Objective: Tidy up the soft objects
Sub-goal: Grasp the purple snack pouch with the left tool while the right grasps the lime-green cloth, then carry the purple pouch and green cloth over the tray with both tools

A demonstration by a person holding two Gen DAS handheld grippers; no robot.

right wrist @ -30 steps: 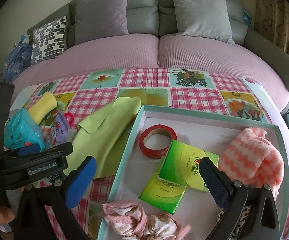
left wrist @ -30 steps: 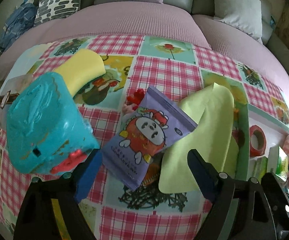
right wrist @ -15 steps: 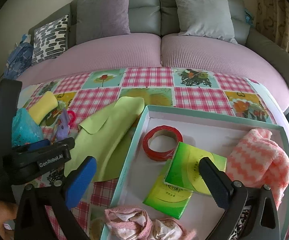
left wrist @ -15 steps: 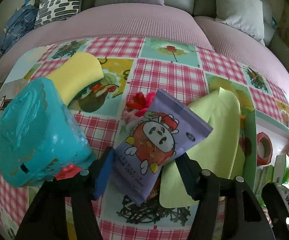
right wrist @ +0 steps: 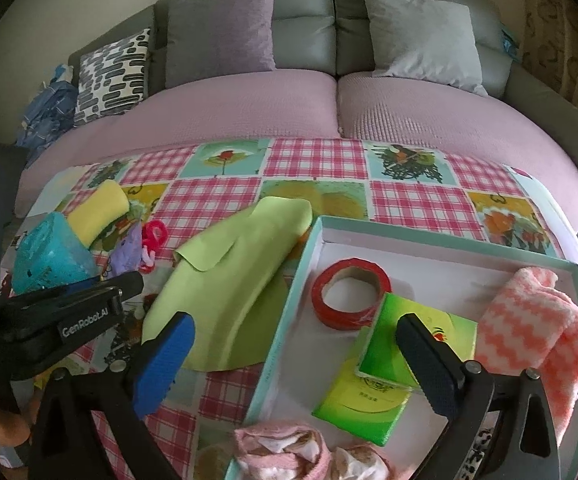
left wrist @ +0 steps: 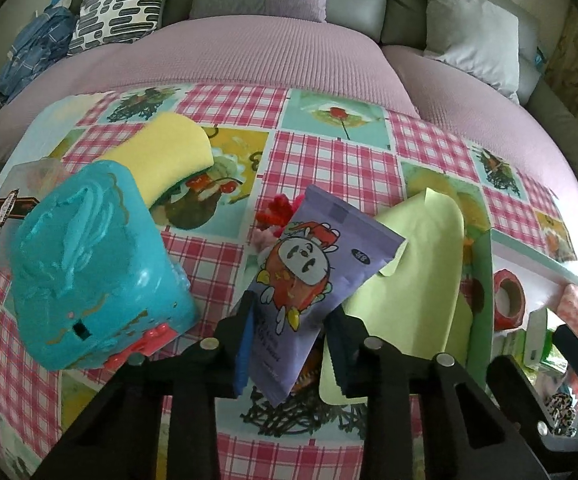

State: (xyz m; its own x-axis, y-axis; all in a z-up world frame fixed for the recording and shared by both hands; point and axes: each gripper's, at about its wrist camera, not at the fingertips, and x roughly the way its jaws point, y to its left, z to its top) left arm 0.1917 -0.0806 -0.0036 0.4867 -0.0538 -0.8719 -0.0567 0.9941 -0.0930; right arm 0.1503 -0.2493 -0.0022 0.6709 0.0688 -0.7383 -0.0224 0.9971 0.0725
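Left hand-held gripper [left wrist: 289, 344] is closing its two blue-padded jaws on the lower end of a purple snack pouch [left wrist: 309, 280] printed with a cartoon animal; the pouch stands tilted between the jaws, its top leaning away over the table [left wrist: 321, 160], which wears a pink checked cloth with picture squares. Whether the pads already press the pouch cannot be told for certain, though they sit right against its sides. Just left of it lies a turquoise plastic toy case [left wrist: 89, 276] with a coral clasp, and beyond that a yellow sponge [left wrist: 169, 152]. A small red fuzzy item [left wrist: 275, 210] peeks out behind the pouch's top. To the pouch's right a light green cloth [left wrist: 421, 272] lies flat, its far edge against a teal-rimmed tray [right wrist: 429, 230]. Right hand-held gripper [right wrist: 293, 356] hangs with jaws wide apart and nothing between them, over the tray's near left side. Inside the tray are a pink bundle [right wrist: 285, 452] nearest, two green tissue packs [right wrist: 393, 364], a red tape roll [right wrist: 351, 292] and a pink-and-white zigzag towel [right wrist: 537, 324] at the right. Beyond the table stands a sofa with mauve seat covers [right wrist: 249, 108] and grey, purple and patterned cushions.
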